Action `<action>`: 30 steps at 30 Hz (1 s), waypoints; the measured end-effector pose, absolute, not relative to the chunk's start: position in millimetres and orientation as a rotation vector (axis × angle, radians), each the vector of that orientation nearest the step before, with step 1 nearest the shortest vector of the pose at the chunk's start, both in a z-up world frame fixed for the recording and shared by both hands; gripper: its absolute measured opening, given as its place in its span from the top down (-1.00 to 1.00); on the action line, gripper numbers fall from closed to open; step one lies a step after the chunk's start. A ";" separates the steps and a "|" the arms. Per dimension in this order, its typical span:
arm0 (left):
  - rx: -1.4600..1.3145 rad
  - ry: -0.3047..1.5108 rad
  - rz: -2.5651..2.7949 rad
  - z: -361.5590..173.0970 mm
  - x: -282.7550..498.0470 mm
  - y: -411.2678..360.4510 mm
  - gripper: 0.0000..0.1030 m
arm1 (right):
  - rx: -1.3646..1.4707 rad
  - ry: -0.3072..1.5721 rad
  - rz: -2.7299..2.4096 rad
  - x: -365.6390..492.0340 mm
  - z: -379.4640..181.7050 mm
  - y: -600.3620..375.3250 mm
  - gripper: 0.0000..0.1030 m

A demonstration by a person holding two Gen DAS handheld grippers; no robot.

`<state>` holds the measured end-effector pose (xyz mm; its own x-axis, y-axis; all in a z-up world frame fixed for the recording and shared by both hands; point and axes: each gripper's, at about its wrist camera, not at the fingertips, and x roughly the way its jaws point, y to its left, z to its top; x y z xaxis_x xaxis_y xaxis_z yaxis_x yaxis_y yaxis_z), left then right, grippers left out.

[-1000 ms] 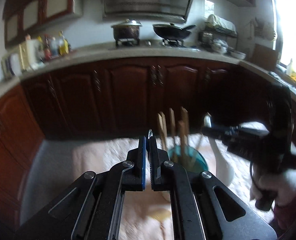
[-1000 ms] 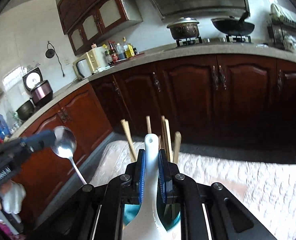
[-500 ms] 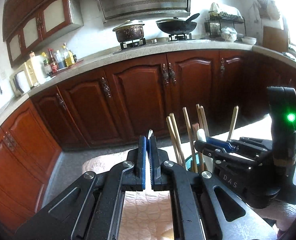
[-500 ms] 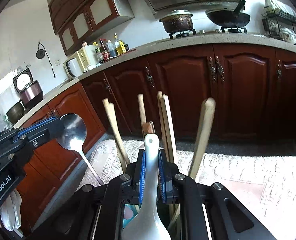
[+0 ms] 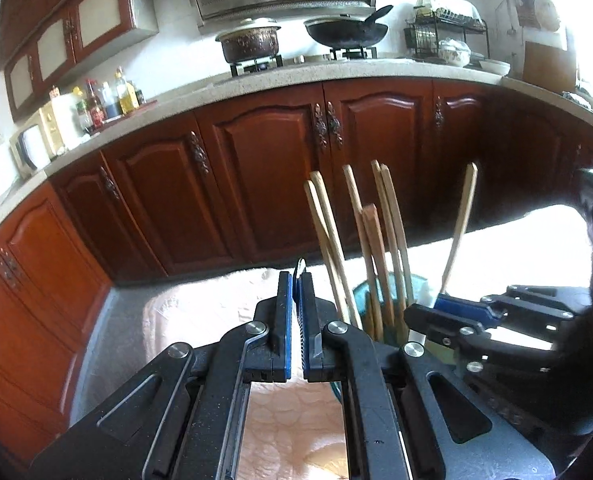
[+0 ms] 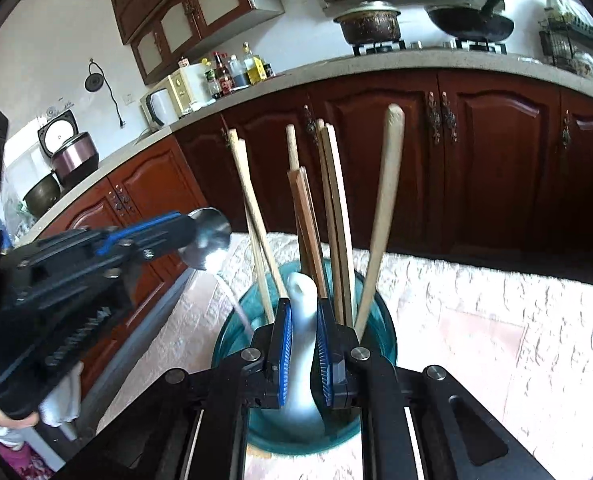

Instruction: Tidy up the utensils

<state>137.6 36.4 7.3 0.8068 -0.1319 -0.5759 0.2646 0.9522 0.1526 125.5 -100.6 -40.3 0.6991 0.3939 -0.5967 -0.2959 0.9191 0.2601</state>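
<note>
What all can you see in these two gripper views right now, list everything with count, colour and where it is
holder: one, teal, on the cloth, below the right gripper
chopsticks: several, light wood, upright in the holder
wooden spoon handle: one, pale, leaning in the holder
ceramic spoon: one, white, clamped over the holder
metal spoon: one, silver, held by its bowl, handle slanting to the holder
cloth: one, pale pink, under everything
pot and wok: one each, dark, on the stove
left gripper: black, blue pads, shut on the metal spoon
right gripper: same, shut on the ceramic spoon
</note>
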 end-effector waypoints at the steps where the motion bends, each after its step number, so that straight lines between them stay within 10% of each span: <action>1: 0.231 0.603 -0.215 4.4 137.4 35.1 0.97 | 0.149 0.712 0.393 124.4 -41.5 -101.2 0.77; 12: 0.159 0.706 -0.260 -18.7 133.1 26.2 0.95 | 0.282 0.752 0.411 108.9 -38.2 -137.5 0.50; 19: 0.100 0.695 -0.295 -5.3 115.4 35.6 0.20 | 0.277 0.720 0.377 89.5 -26.6 -144.7 0.48; 30: 0.067 0.692 -0.249 6.7 78.2 45.8 0.17 | 0.174 0.687 0.270 62.8 -13.2 -127.1 0.31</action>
<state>78.2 45.8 6.7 0.7415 -0.2050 -0.6388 0.2492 0.9682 -0.0214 62.8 -127.1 -13.2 0.7403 0.3014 -0.6009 -0.1876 0.9510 0.2459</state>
